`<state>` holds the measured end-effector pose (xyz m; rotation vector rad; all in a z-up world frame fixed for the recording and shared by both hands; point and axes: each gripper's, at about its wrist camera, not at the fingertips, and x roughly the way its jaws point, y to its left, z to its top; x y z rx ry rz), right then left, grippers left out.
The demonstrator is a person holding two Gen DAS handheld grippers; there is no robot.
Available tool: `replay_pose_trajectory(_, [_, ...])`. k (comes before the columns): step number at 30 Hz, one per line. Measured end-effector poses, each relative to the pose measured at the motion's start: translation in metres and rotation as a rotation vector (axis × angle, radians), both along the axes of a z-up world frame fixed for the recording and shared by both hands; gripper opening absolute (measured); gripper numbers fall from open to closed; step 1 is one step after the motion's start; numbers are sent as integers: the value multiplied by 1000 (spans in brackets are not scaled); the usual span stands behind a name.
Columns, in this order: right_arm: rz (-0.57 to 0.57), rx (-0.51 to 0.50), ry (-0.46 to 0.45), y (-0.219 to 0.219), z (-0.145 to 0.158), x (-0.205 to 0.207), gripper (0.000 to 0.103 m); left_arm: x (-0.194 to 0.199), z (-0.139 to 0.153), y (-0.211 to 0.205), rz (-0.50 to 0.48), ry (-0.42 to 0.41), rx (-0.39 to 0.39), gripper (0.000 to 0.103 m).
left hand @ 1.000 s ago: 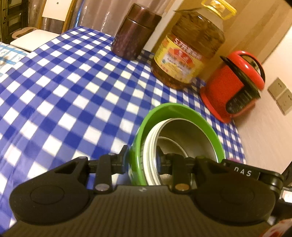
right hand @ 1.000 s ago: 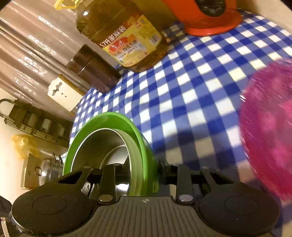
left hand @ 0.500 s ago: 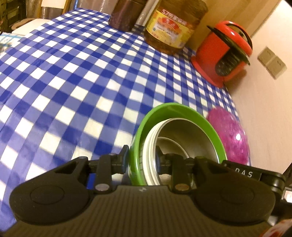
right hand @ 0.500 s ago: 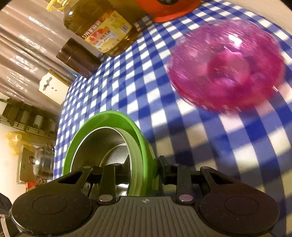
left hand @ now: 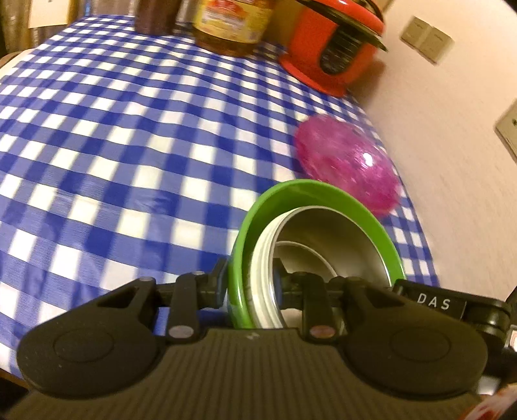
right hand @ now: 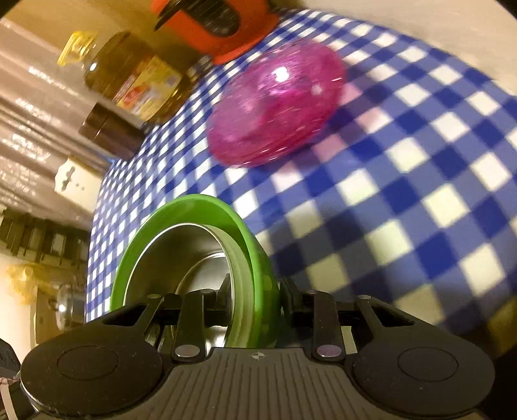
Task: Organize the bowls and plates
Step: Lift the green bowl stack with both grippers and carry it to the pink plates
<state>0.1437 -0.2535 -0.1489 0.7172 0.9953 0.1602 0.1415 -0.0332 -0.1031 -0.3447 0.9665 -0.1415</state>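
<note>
A stack of nested bowls hangs above the checked table: a green bowl [left hand: 323, 197] outermost, a white one and steel bowls [left hand: 336, 239] inside. My left gripper [left hand: 252, 287] is shut on its left rim, one finger outside and one inside. On the opposite rim of the same green bowl [right hand: 194, 210], my right gripper [right hand: 255, 300] is shut the same way. A pink glittery bowl [left hand: 345, 164] sits upside down on the cloth beyond the stack, near the wall; it also shows in the right wrist view as the pink bowl [right hand: 278, 103], ahead of the stack.
A red rice cooker [left hand: 329, 48], an oil bottle [left hand: 232, 22] and a dark canister [left hand: 155, 16] stand along the table's far edge. The wall [left hand: 452, 161] with sockets runs close on the right. The blue-and-white cloth [left hand: 113, 145] stretches to the left.
Both grippers have carried the bowl stack across the table away from the oil bottle and canister; the pink bowl has come into view and now lies just beyond the stack.
</note>
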Motion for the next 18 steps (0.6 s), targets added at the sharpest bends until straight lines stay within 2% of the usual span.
replay_pose_trajectory(18, [-138,-2,-35,-65,33,-41,30,-6,27,-68,-126,-53,-14,24])
